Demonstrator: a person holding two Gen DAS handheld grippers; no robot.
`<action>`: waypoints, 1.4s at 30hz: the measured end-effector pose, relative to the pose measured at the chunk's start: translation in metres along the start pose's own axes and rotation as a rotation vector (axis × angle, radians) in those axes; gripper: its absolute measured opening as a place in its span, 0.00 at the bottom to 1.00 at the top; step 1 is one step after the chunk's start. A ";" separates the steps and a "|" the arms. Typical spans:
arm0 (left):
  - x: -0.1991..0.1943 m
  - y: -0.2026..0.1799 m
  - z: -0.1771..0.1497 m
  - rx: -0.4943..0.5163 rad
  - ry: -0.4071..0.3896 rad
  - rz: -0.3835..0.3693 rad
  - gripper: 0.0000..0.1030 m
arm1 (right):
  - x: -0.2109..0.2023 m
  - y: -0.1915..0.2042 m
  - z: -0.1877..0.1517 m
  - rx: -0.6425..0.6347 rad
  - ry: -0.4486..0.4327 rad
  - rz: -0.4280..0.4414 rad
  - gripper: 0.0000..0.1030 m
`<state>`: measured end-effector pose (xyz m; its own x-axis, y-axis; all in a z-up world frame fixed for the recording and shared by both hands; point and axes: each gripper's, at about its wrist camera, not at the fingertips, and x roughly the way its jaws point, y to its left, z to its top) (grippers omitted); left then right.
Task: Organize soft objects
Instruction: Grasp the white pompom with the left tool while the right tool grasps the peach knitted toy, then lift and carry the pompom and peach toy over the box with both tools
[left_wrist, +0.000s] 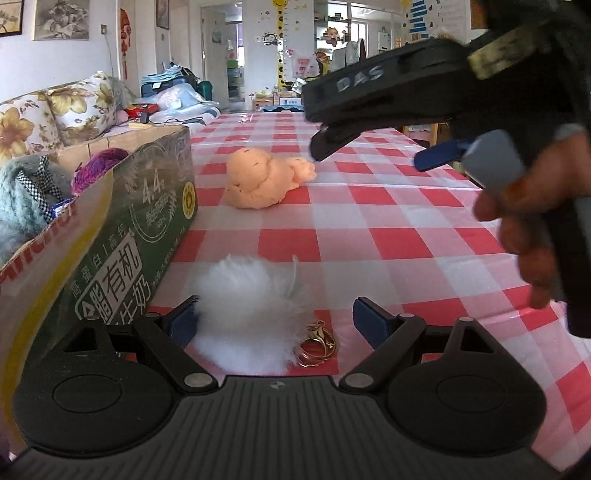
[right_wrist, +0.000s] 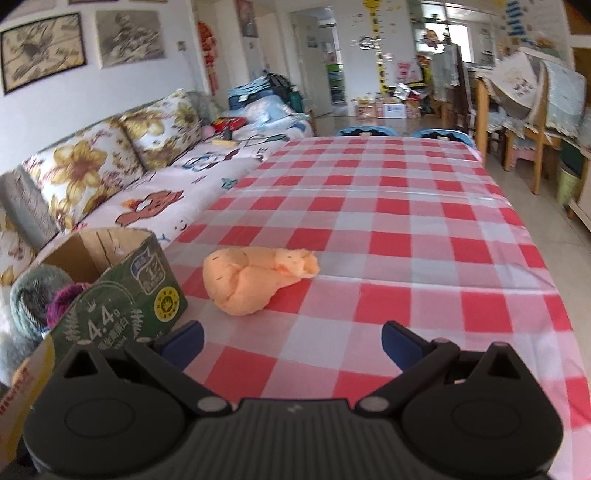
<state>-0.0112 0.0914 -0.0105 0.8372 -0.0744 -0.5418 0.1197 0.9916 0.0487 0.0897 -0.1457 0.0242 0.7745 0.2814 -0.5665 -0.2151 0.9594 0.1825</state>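
Left wrist: pompom (left_wrist: 245, 314) between tongs (left_wrist: 275, 319)

A: My left gripper (left_wrist: 273, 319), looks?
B: Black ribbed body, 2 round discs, silver pivot screws, blue finger pads (left_wrist: 371, 319).
A: My right gripper (right_wrist: 291, 341)?
B: Same build. Side reads "DAS" in grey.

The cardboard box (left_wrist: 122, 221) is cut off by the left edge in both views, and its contents are only partly seen. The near side of the white pompom (left_wrist: 243, 314) is hidden behind the left claw (left_wrist: 273, 321). The right wrist view is slightly blurred.
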 end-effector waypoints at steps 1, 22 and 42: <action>0.000 0.001 0.000 -0.003 -0.004 0.003 1.00 | 0.004 0.001 0.001 -0.010 0.004 0.011 0.99; 0.020 0.014 0.007 -0.028 0.072 -0.016 0.77 | 0.103 0.025 0.029 -0.121 0.086 0.121 0.93; 0.012 0.021 0.005 -0.076 0.088 -0.072 0.55 | 0.094 0.028 0.016 -0.143 0.102 0.098 0.60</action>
<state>0.0044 0.1106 -0.0122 0.7774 -0.1393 -0.6133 0.1338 0.9895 -0.0551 0.1661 -0.0926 -0.0116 0.6827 0.3672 -0.6318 -0.3747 0.9182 0.1287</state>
